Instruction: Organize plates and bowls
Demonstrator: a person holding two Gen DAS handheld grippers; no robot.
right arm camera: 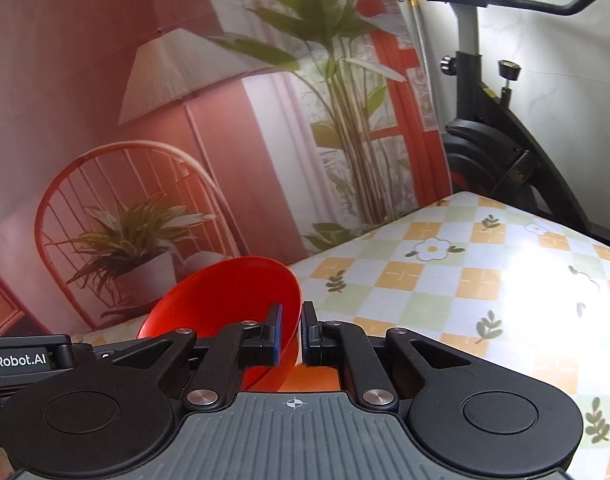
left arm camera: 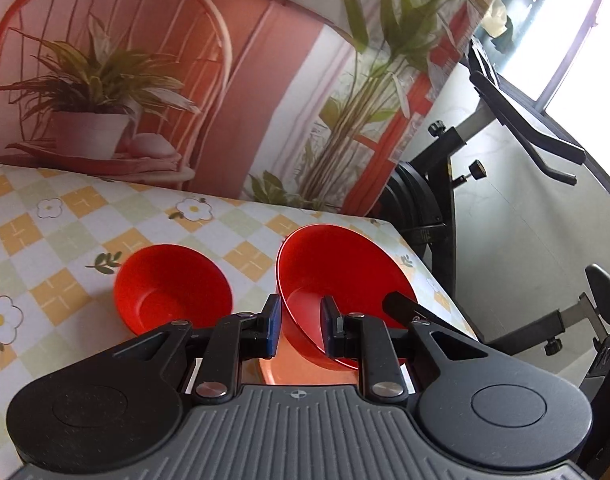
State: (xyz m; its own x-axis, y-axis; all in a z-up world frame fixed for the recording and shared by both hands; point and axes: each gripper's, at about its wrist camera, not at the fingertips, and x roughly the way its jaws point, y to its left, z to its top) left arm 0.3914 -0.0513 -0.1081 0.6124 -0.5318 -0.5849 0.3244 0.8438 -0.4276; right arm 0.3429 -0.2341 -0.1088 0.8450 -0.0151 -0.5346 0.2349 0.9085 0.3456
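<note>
A large red bowl (left arm camera: 345,268) hangs tilted above the right end of the checked table (left arm camera: 65,232). My left gripper (left arm camera: 301,320) is shut on its near left rim, one finger outside the wall and one inside. A black fingertip (left arm camera: 401,304) of the other gripper sits on the bowl's right rim. In the right wrist view the same red bowl (right arm camera: 225,296) leans to the left, and my right gripper (right arm camera: 293,330) is shut on its rim. A smaller red bowl (left arm camera: 173,284) stands upright on the table, to the left of the held bowl and apart from it.
A printed backdrop (left arm camera: 265,80) of a chair, plants and a lamp hangs behind the table. A black exercise bike (left arm camera: 437,184) stands just past the table's right edge (left arm camera: 433,276). The left gripper's body (right arm camera: 25,358) shows at the right wrist view's left edge. Flowered tablecloth (right arm camera: 465,280) lies bare to the right.
</note>
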